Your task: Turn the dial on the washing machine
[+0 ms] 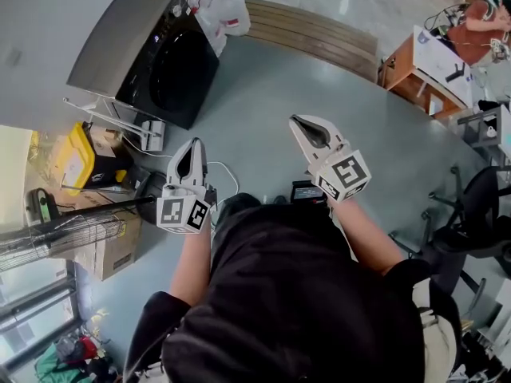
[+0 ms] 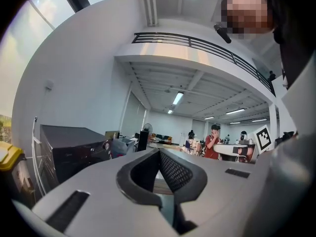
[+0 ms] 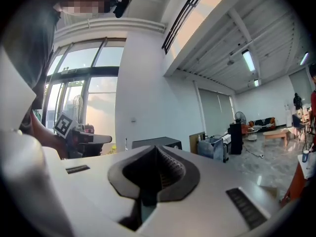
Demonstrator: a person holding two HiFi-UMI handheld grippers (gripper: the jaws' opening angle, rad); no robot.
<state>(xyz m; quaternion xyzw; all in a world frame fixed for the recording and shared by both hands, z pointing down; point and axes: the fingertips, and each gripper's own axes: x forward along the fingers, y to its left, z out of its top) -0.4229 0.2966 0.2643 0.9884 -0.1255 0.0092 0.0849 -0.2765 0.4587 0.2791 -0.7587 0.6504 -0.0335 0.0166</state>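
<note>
Not begun: left claw (image 1: 192,145) and right claw (image 1: 298,122), both closed and empty, are well apart from the washing machine (image 1: 144,54), its dial (image 2: 105,145) untouched.

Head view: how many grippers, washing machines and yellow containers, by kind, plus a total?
Grippers: 2, the left gripper and the right gripper
Washing machine: 1
Yellow container: 1
Total: 4
</note>
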